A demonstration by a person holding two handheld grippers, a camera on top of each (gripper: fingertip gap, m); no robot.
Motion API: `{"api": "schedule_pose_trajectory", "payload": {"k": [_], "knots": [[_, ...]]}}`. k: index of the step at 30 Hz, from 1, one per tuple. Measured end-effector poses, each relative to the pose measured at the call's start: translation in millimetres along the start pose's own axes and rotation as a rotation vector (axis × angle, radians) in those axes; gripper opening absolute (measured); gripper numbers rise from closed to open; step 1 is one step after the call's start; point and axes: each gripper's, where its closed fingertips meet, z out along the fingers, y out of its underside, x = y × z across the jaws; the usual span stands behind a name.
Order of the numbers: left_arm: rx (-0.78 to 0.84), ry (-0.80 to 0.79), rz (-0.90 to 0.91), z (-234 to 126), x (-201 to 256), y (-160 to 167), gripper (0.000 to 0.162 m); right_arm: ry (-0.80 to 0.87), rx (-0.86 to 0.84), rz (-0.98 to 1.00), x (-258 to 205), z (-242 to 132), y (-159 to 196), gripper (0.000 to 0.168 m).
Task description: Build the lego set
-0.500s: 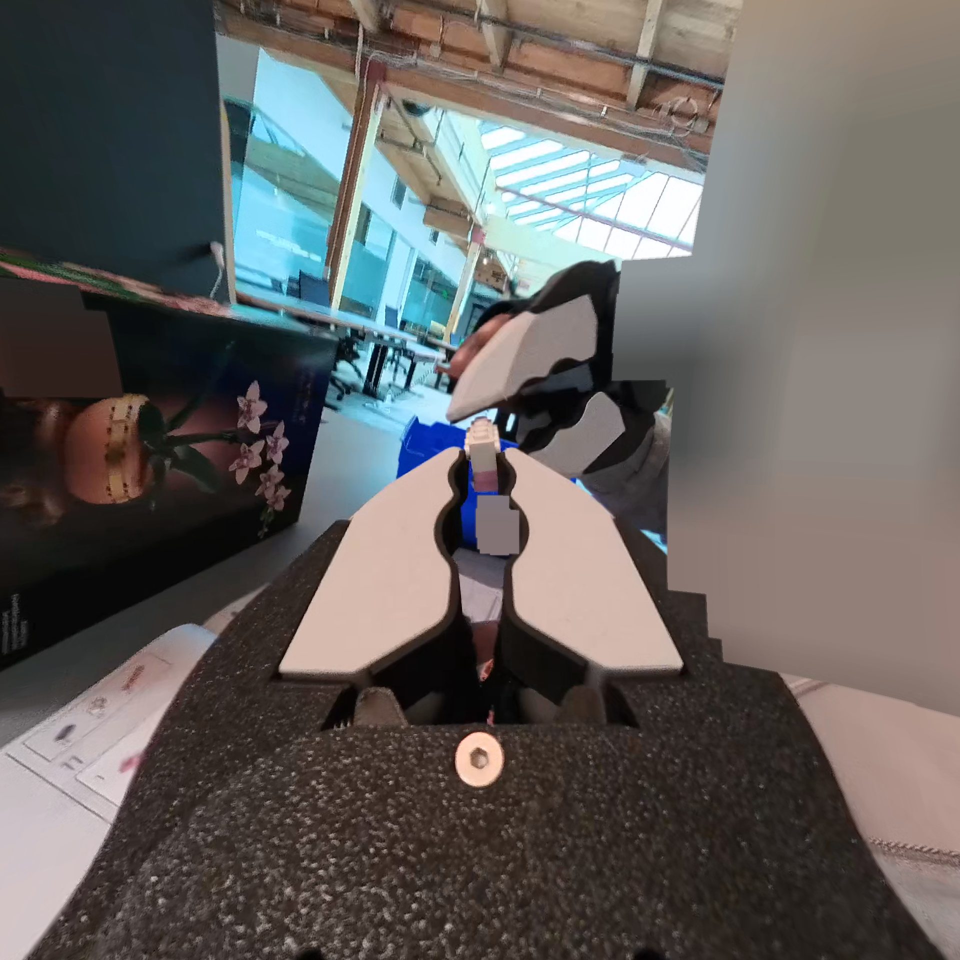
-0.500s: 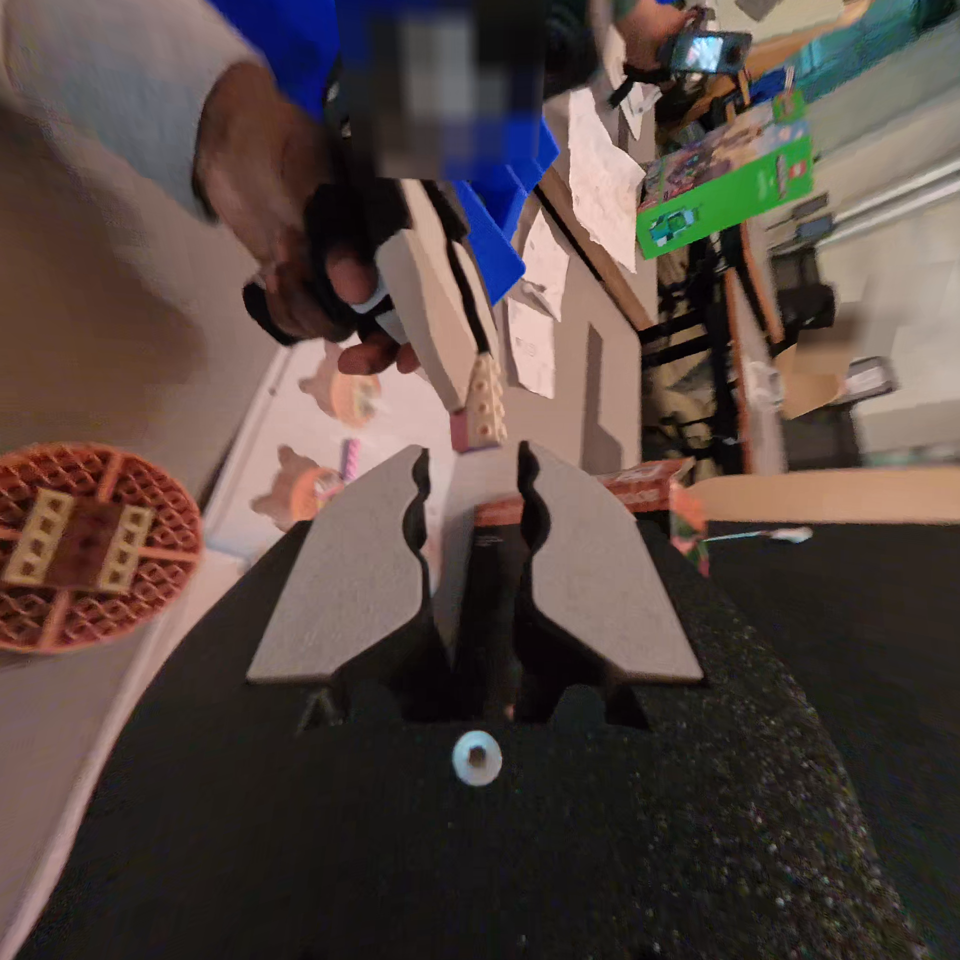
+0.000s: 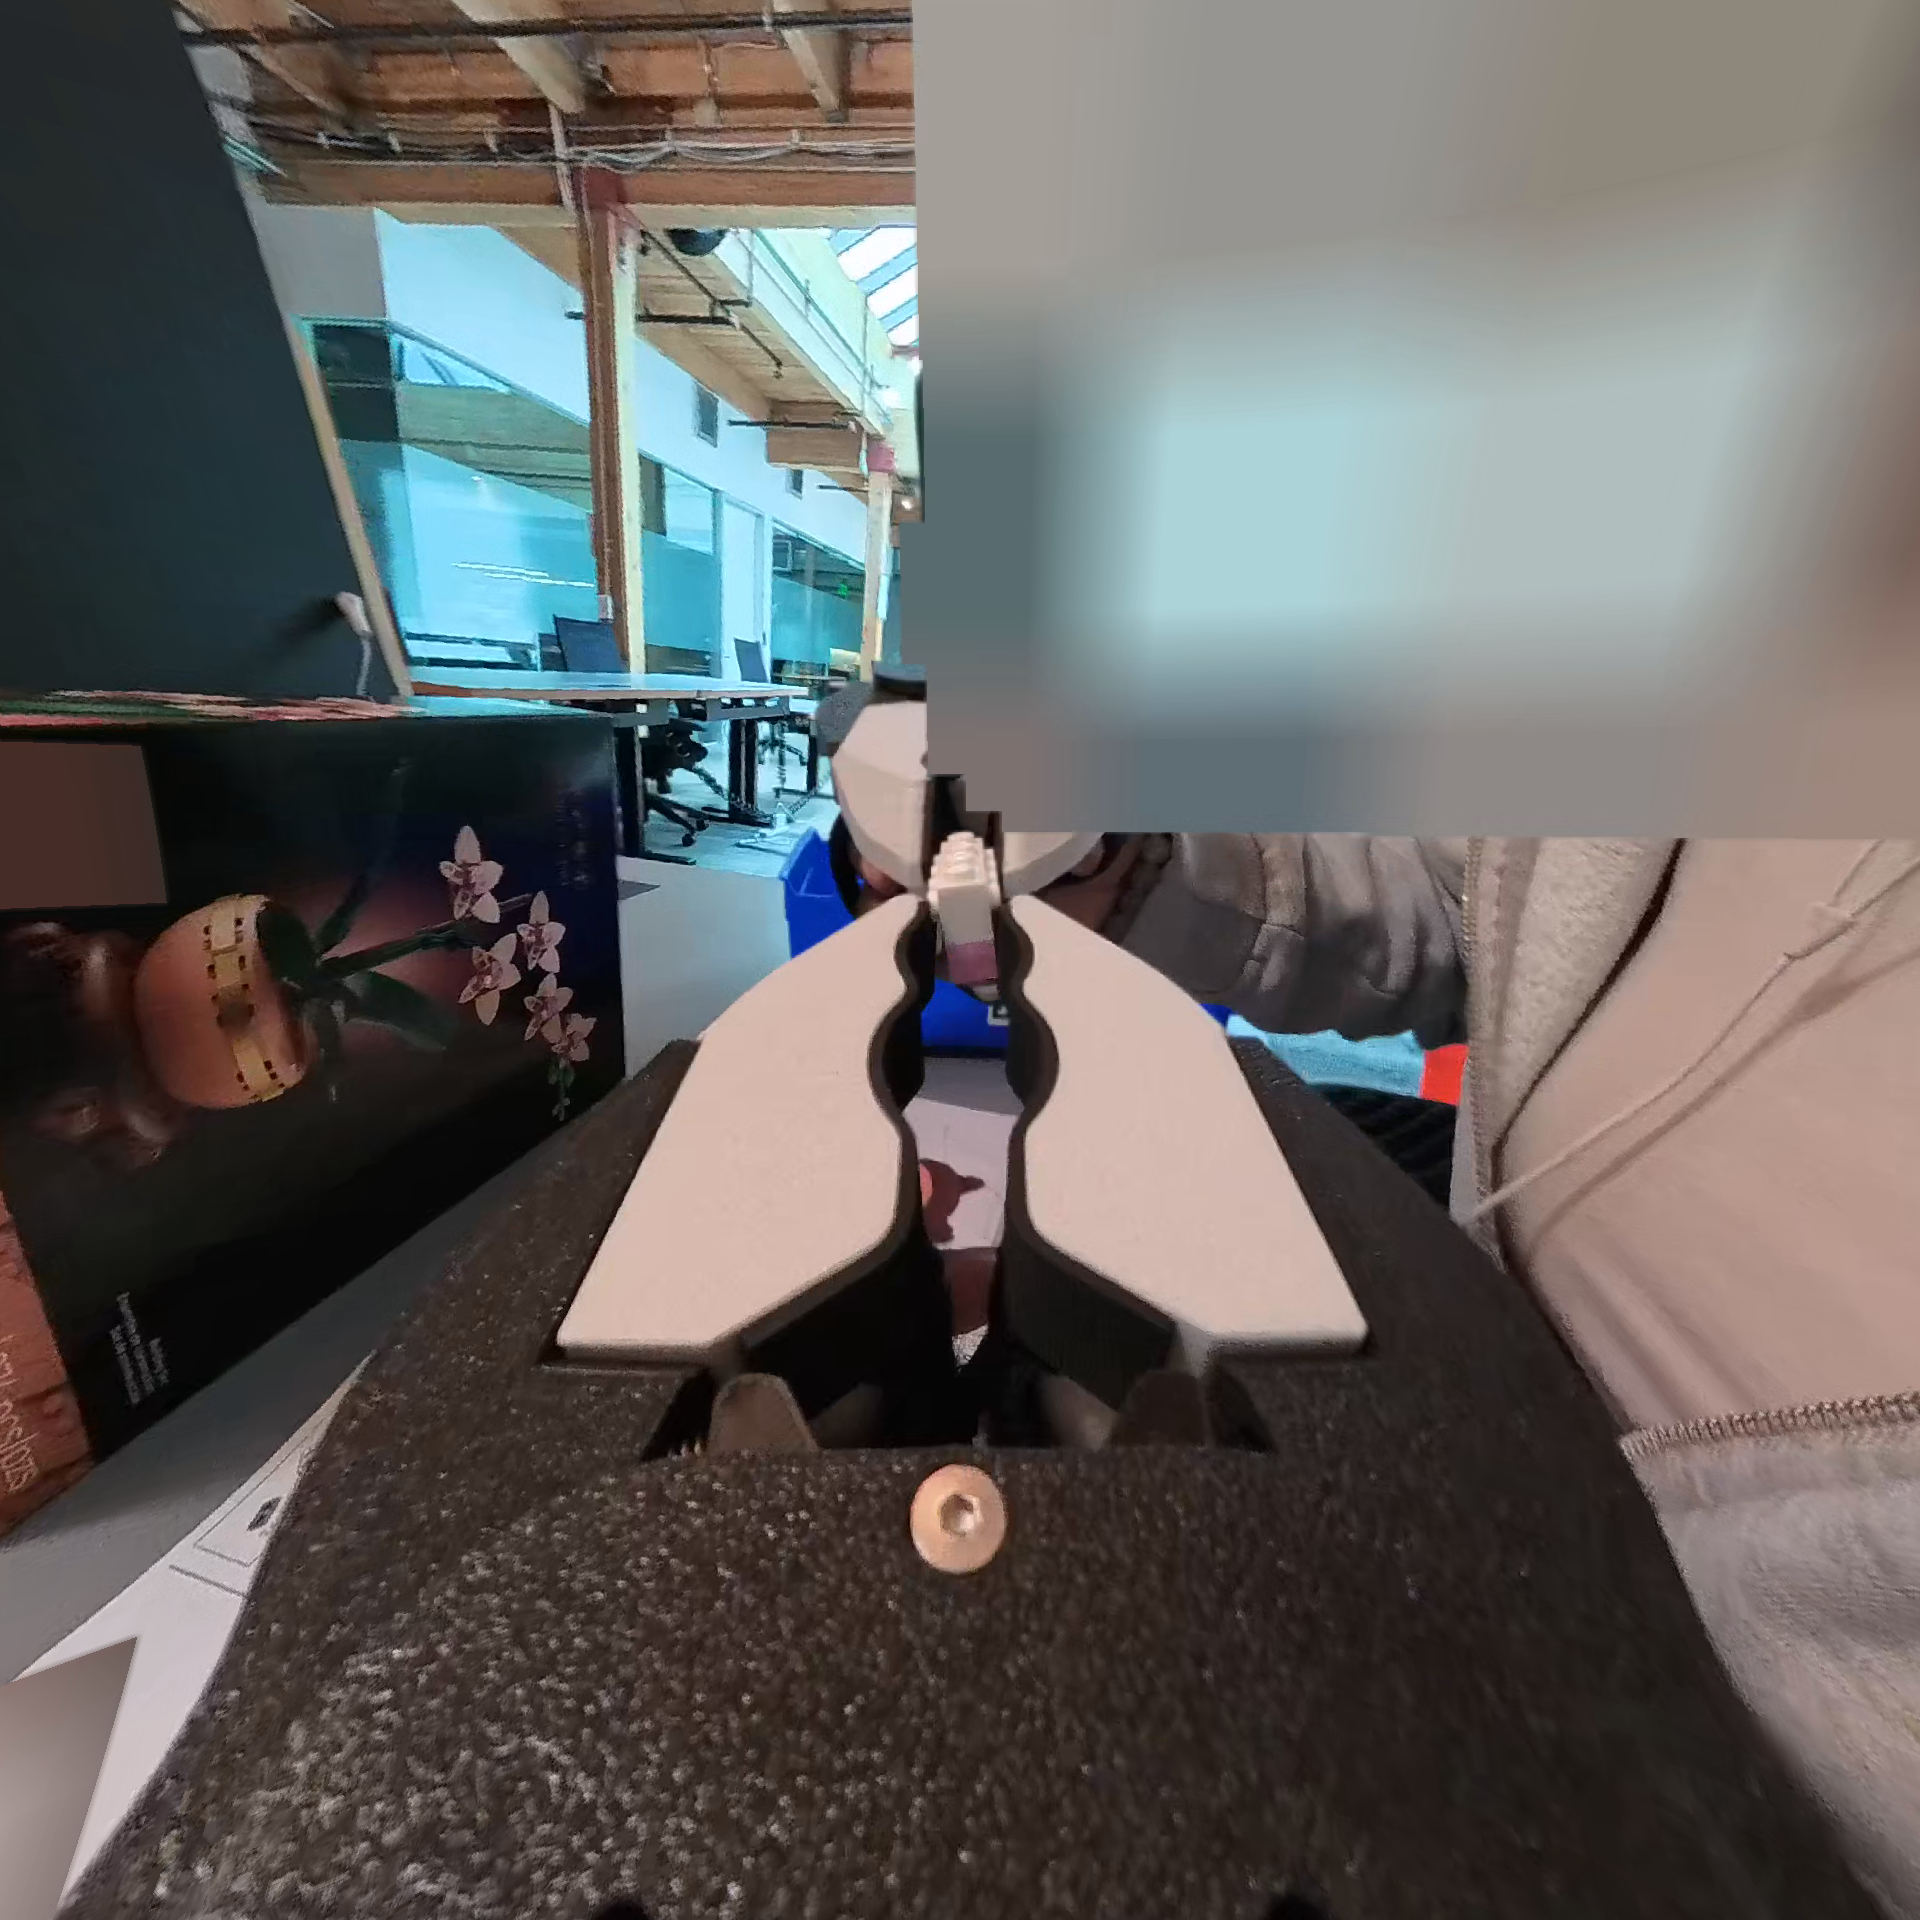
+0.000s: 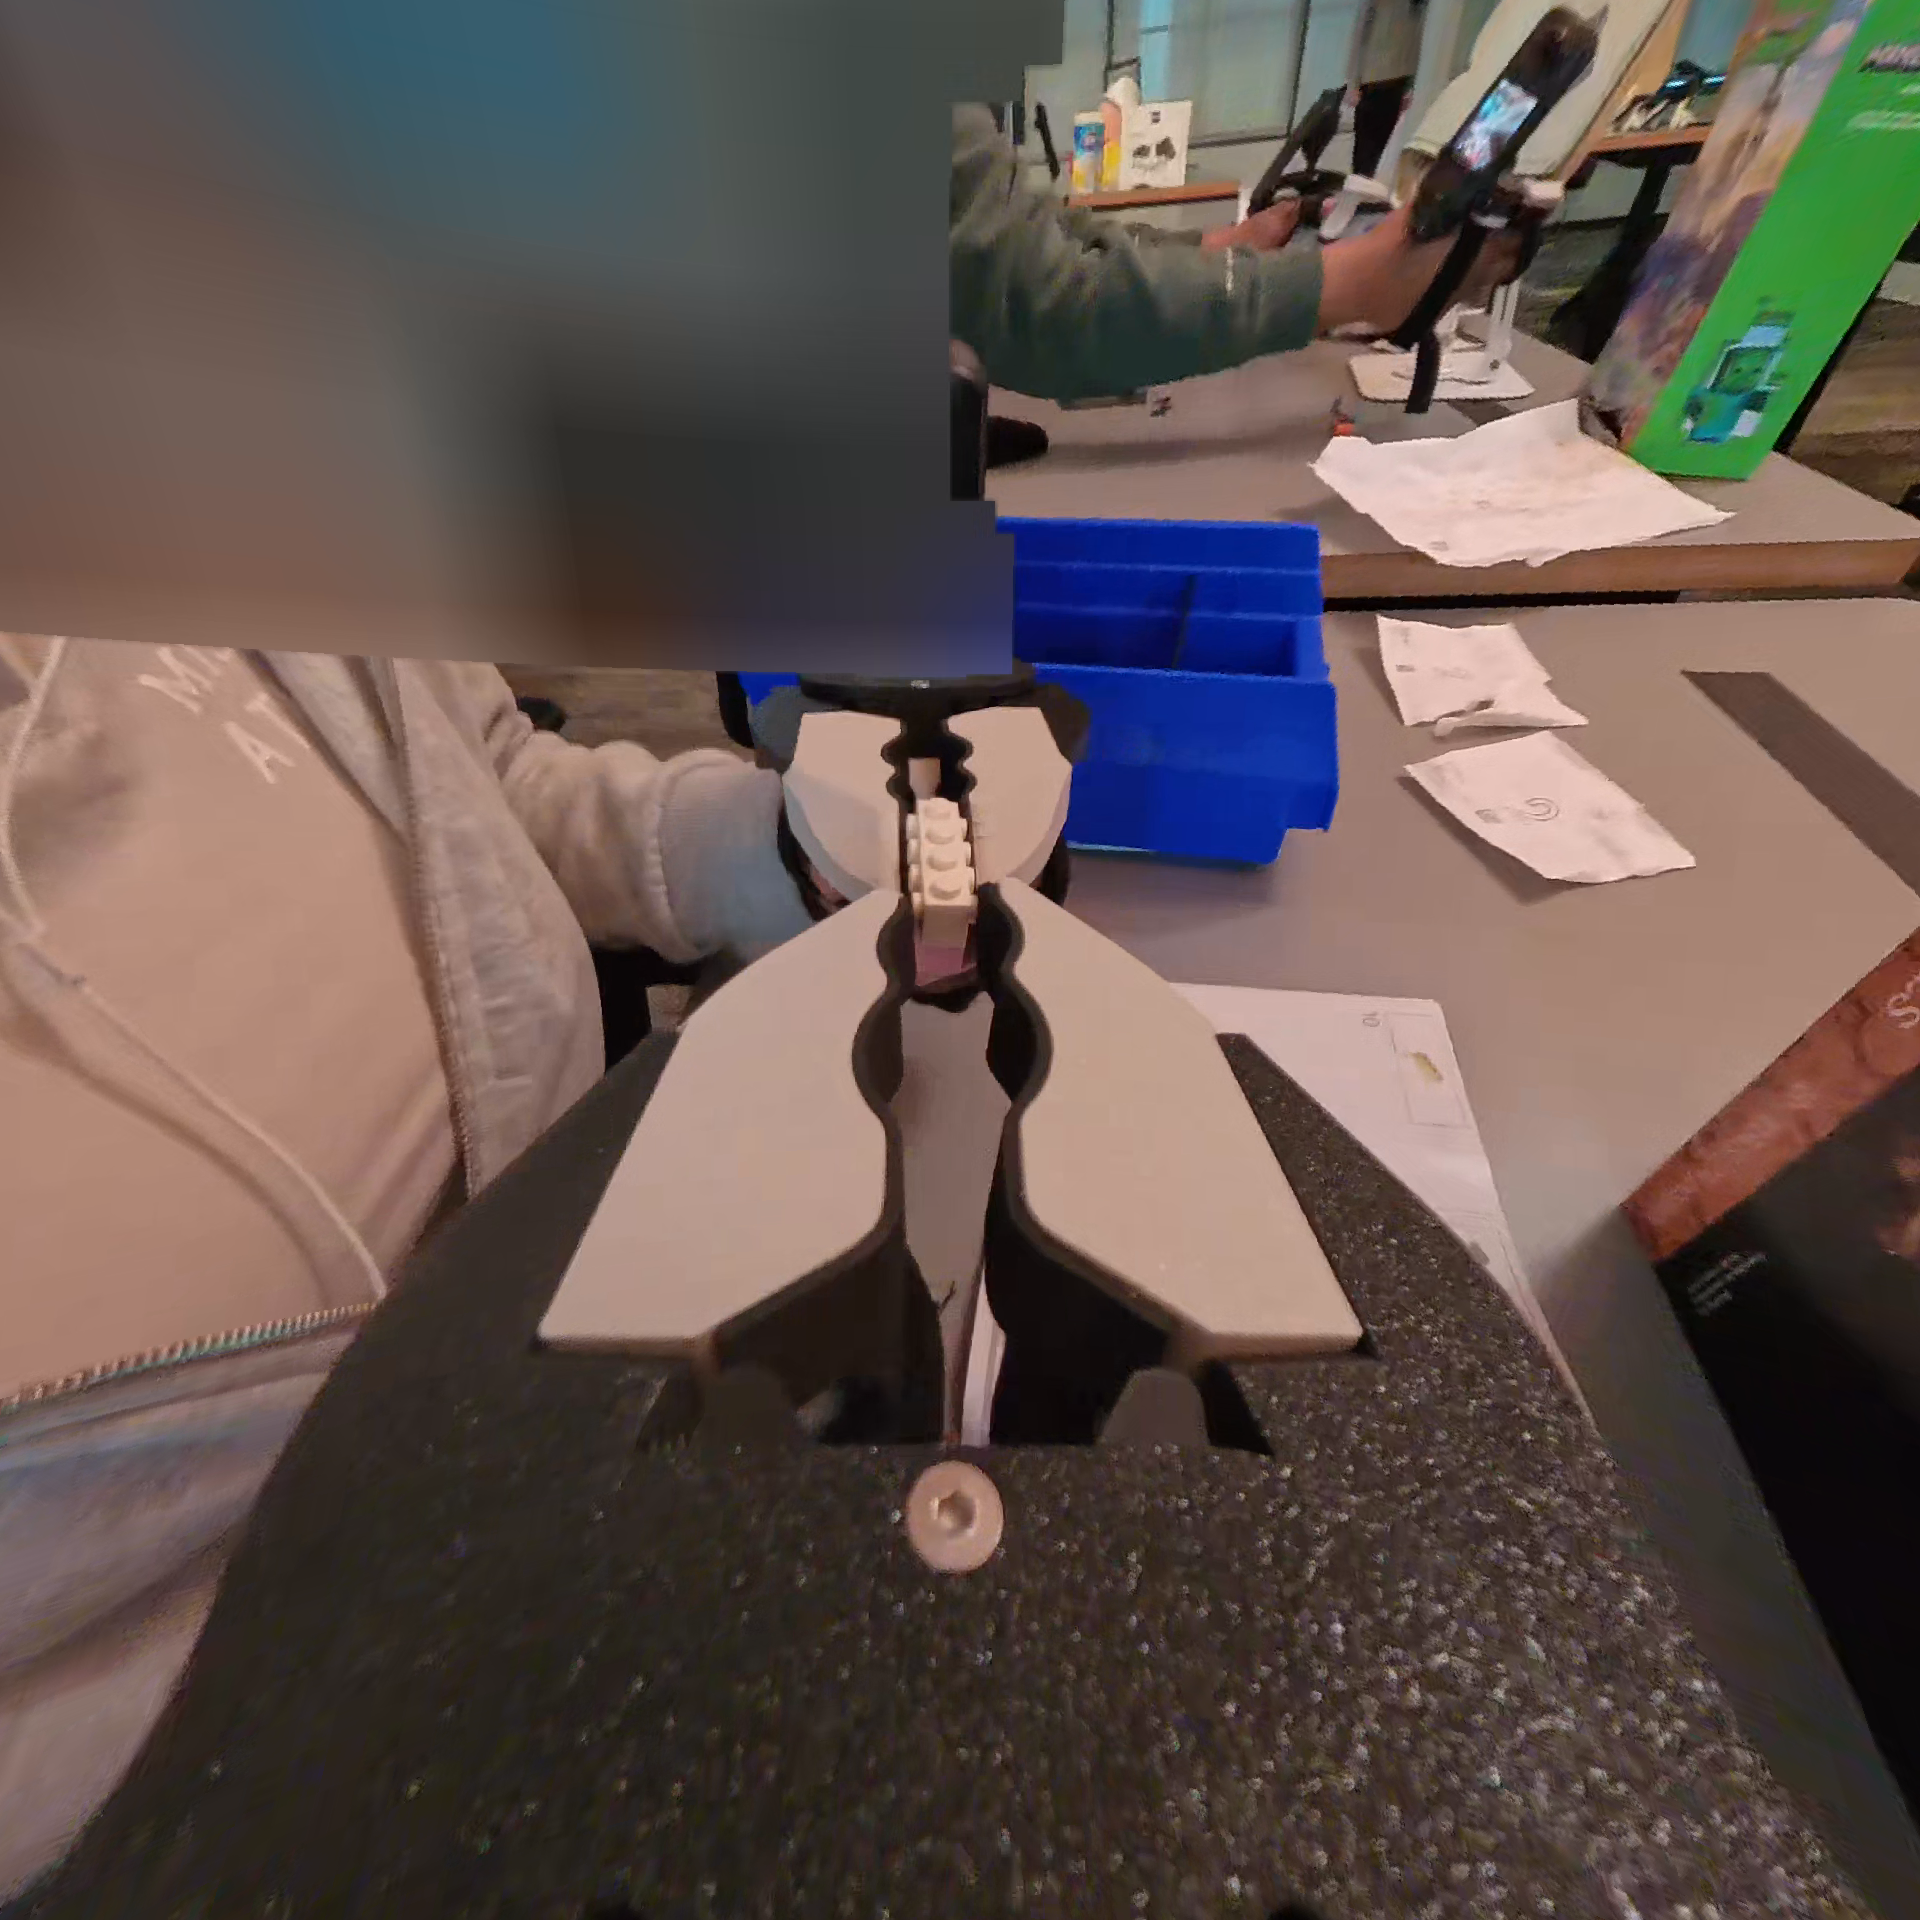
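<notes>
We hold a small stack of bricks (image 3: 964, 914) in mid-air between the two tools, well above the bench (image 4: 1558, 935): a cream studded brick on top, a pink one under it. Our left hand-held gripper (image 3: 961, 940) has its fingers closed on the pink end, as far as we can tell. Our right hand-held gripper (image 4: 940, 935) meets it tip to tip, its fingers drawn in around the same stack; we cannot tell whether it truly pinches or only touches. The risk, as we judge it, is a twist between the two tools: that could pry the bricks apart or flick the stack down beside the blue bin (image 4: 1174, 707) or onto the instruction sheet (image 4: 1340, 1101).
</notes>
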Motion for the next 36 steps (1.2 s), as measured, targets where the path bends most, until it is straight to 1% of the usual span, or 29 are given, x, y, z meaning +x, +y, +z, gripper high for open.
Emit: {"api": "schedule_pose_trajectory", "payload": {"k": [2, 4, 6, 8, 9, 13, 18, 19, 22, 23, 24, 25, 27, 29, 31, 34, 36], "knots": [[-0.053, 0.0, 0.035, 0.0, 4.9, 9.2, 0.01, 0.006, -0.04, -0.025, -4.3, -1.2, 10.1, 0.011], [-0.106, 0.007, 0.058, -0.8, 10.6, 18.5, 0.012, -0.002, -0.033, -0.041, -11.3, -3.2, 14.9, 0.011], [-0.12, 0.0, 0.061, -2.7, 12.9, 22.0, 0.022, 0.018, -0.024, -0.022, -11.6, -6.4, 19.7, 0.011], [-0.104, -0.001, 0.049, -4.4, 13.4, 20.5, 0.02, 0.029, -0.004, 0.008, -11.6, -7.6, 24.3, 0.011], [-0.102, 0.005, 0.039, -4.5, 13.8, 20.5, 0.012, 0.035, 0.002, 0.02, -11.4, -7.4, 26.7, 0.011], [-0.118, 0.007, 0.014, -3.0, 11.9, 24.3, 0.01, 0.048, 0.023, 0.05, -10.0, -8.4, 31.0, 0.011], [-0.12, 0.007, -0.106, -2.2, 9.5, 30.1, 0.011, 0.062, 0.007, 0.059, -7.2, -9.7, 34.8, 0.011], [-0.123, 0.01, -0.122, -1.6, 10.2, 31.8, 0.014, 0.063, -0.001, 0.06, -7.1, -9.3, 35.8, 0.011], [-0.111, -0.004, -0.156, -1.6, 8.6, 33.3, 0.011, 0.077, -0.016, 0.051, -5.7, -8.2, 37.0, 0.011], [-0.1, -0.011, -0.192, -1.5, 7.1, 33.0, 0.011, 0.089, -0.019, 0.029, -4.7, -8.3, 36.0, 0.011], [-0.079, -0.018, -0.239, -1.6, 5.4, 32.0, 0.011, 0.111, -0.021, -0.011, -2.9, -9.1, 34.4, 0.021], [-0.052, -0.033, -0.293, -2.1, 2.2, 30.5, 0.01, 0.151, -0.028, -0.066, 0.5, -10.3, 32.8, 0.035], [0.0, -0.042, -0.407, -4.0, -2.0, 27.5, 0.01, 0.233, -0.075, -0.229, 4.6, -12.2, 32.6, 0.046], [0.033, -0.05, -0.495, -5.4, -4.4, 26.6, 0.01, 0.283, -0.127, -0.395, 2.5, -9.9, 33.8, 0.044], [0.038, -0.047, -0.545, -4.8, -3.2, 28.3, 0.01, 0.317, -0.133, -0.509, -1.1, -5.5, 30.9, 0.041], [0.031, -0.031, -0.579, -2.1, 1.1, 31.8, 0.01, 0.34, -0.143, -0.602, -1.9, -2.9, 29.1, 0.035], [0.022, -0.014, -0.59, -0.3, 4.7, 33.2, 0.01, 0.334, -0.175, -0.641, -1.7, -2.1, 33.2, 0.024]]}}
